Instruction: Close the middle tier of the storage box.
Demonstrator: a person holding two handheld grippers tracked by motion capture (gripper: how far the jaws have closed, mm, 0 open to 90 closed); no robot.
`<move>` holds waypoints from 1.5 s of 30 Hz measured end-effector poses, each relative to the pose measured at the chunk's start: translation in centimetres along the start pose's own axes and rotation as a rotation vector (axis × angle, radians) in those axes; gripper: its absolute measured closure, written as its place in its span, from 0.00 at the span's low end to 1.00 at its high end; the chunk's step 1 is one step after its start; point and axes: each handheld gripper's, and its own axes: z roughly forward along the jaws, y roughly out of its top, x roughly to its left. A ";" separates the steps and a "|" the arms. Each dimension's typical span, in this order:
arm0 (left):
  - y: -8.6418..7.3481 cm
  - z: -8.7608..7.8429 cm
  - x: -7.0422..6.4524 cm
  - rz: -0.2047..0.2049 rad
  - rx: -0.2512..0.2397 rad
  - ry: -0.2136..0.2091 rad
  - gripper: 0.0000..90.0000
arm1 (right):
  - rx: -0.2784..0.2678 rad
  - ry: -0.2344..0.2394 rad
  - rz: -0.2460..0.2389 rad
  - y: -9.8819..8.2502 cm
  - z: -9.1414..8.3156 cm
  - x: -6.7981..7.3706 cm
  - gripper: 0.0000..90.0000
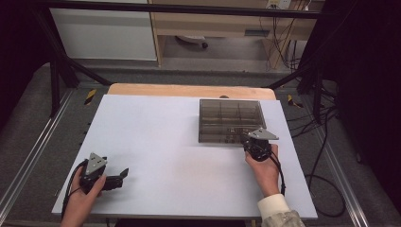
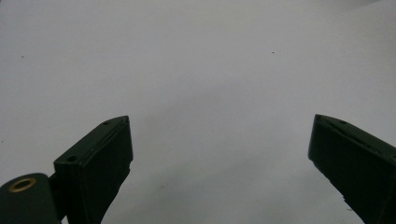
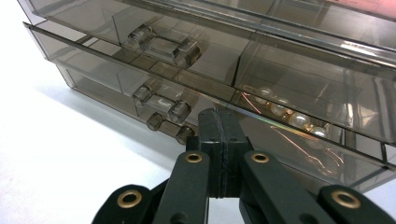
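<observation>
Where the white desk (image 1: 156, 142) met its far right part, a smoky transparent plastic drawer box (image 1: 231, 121) stood with its front facing the person. Seen from the right gripper view, the drawer box (image 3: 261, 60) had stacked tiers split by clear partitions, each drawer front carrying a clear moulded handle (image 3: 162, 43). One lower drawer on the right held a string of pale round pearl beads (image 3: 285, 111), and beside it lay a thin coppery wire piece (image 3: 322, 161); the upper compartments on the left looked bare, though the tinted walls made that hard to judge.

The right tongs (image 3: 219, 122) were pressed fully together, pad against pad, with nothing between them. Their joined tip sat right at the lower drawer front, just beside a second clear handle (image 3: 161, 100); whether the tip actually touched the plastic could not be told. From the high view the right tongs (image 1: 246, 139) lay at the near right corner of the box, held by the right hand (image 1: 265, 170).

The left tongs (image 2: 219, 154) stood wide apart over bare desk, gripping nothing. In the high view the left tongs (image 1: 124, 173) rested near the front left corner of the desk, well apart from the box.
</observation>
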 end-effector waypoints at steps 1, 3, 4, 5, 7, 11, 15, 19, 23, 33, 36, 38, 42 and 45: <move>0.0 0.0 0.0 0.000 0.000 0.000 0.07 | -0.003 -0.001 0.000 0.0 0.0 0.0 1.00; 0.0 0.0 0.0 0.000 0.000 -0.001 0.07 | -0.009 0.004 -0.004 0.1 0.0 0.0 1.00; 0.0 0.0 0.0 0.001 0.000 -0.002 0.07 | -0.009 0.005 -0.004 0.1 0.0 0.0 1.00; 0.0 0.0 0.0 0.002 0.000 -0.001 0.07 | -0.010 0.005 -0.004 0.1 0.1 -0.1 1.00; 0.0 0.0 0.0 0.002 0.000 -0.001 0.07 | -0.005 0.004 -0.004 0.1 0.1 -0.1 1.00; 0.0 0.0 0.0 -0.001 -0.001 0.000 0.07 | 0.001 0.001 0.002 0.0 0.3 -0.3 1.00; 0.0 0.0 0.0 -0.001 -0.001 0.000 0.07 | -0.003 0.001 0.000 0.1 0.3 -0.3 1.00; 0.0 0.0 0.0 0.001 0.000 -0.001 0.07 | -0.002 0.000 -0.003 0.1 0.4 -0.3 1.00; 0.0 0.0 0.0 -0.001 -0.001 0.001 0.07 | -0.002 0.001 -0.001 0.1 0.4 -0.3 1.00; 0.0 0.0 0.0 -0.002 -0.001 0.000 0.07 | 0.002 -0.001 0.001 0.0 0.4 -0.4 1.00; 0.0 0.0 0.0 -0.001 -0.002 0.001 0.07 | 0.002 -0.004 0.000 0.0 0.5 -0.5 1.00; 0.0 0.0 0.0 -0.002 -0.001 0.001 0.07 | 0.001 -0.005 0.002 0.0 0.5 -0.5 1.00; 0.0 0.0 0.0 -0.002 -0.001 0.001 0.07 | -0.001 -0.005 0.005 0.0 0.5 -0.5 1.00; 0.0 0.0 0.0 -0.001 -0.002 0.001 0.07 | -0.002 -0.007 0.006 0.0 0.5 -0.5 1.00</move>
